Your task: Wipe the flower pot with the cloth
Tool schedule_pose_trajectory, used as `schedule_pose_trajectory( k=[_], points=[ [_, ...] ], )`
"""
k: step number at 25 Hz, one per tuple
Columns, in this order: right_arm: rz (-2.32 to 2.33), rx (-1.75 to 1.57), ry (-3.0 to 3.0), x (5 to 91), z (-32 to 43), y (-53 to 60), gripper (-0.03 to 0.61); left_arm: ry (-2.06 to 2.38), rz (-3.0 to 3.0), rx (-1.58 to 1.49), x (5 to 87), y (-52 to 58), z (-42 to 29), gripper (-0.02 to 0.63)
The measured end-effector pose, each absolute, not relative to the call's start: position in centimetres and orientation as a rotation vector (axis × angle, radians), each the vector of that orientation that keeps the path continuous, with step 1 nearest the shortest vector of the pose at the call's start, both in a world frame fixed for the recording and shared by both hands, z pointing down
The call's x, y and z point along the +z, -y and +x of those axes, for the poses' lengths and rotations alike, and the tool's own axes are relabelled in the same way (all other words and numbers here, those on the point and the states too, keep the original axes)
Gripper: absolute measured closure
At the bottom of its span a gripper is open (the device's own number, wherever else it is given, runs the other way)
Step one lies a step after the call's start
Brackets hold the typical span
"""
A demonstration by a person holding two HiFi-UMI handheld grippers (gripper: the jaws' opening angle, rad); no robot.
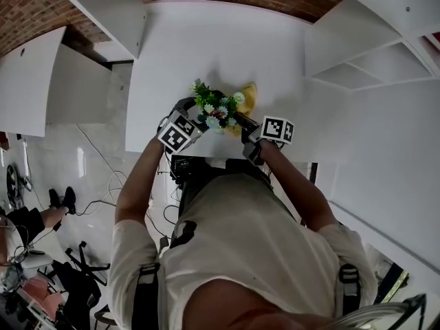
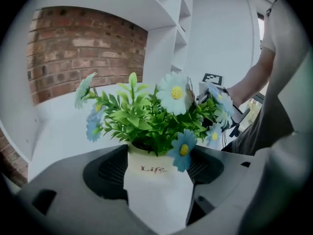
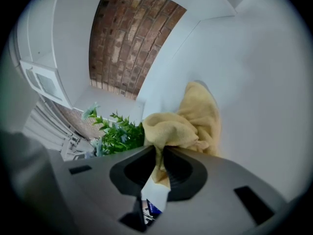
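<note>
Your left tongs (image 2: 159,155) stand wide around the flower pot (image 2: 154,173), not pinching it. Steady it, then rub its wall with the cloth (image 3: 181,126) your right tongs (image 3: 160,153) clamp.

Left claw (image 2: 159,173) spread wide, right claw (image 3: 159,163) pinched on cloth (image 3: 195,116)

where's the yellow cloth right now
The yellow cloth is pinched between the jaws of the right gripper; in the head view it bunches just right of the flower pot, over the white table.
</note>
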State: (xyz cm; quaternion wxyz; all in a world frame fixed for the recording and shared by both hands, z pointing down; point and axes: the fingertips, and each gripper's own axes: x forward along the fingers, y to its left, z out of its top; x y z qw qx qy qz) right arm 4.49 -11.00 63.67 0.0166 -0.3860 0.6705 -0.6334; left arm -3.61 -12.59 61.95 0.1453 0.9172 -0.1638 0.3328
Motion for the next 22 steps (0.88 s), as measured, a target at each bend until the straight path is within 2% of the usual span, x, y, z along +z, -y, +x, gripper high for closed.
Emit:
schedule_pose_trajectory(
  k=[6,13,22],
  points=[
    [-1.189,-1.967,-2.046,64.2,4.8,11.4,0.523,0.717,2.578,0.866,62.0,12.6,-3.3,0.278],
    [-1.124,-2.035,-2.1,65.3,1.7,9.1,0.523,1.065,2.429,0.779,62.7,11.8,-4.3,0.278],
    [-1.13,-1.94,-2.091,63.1,4.2,12.2,0.523,0.772,2.552,0.99,62.1,12.0,-7.1,0.278]
  ],
)
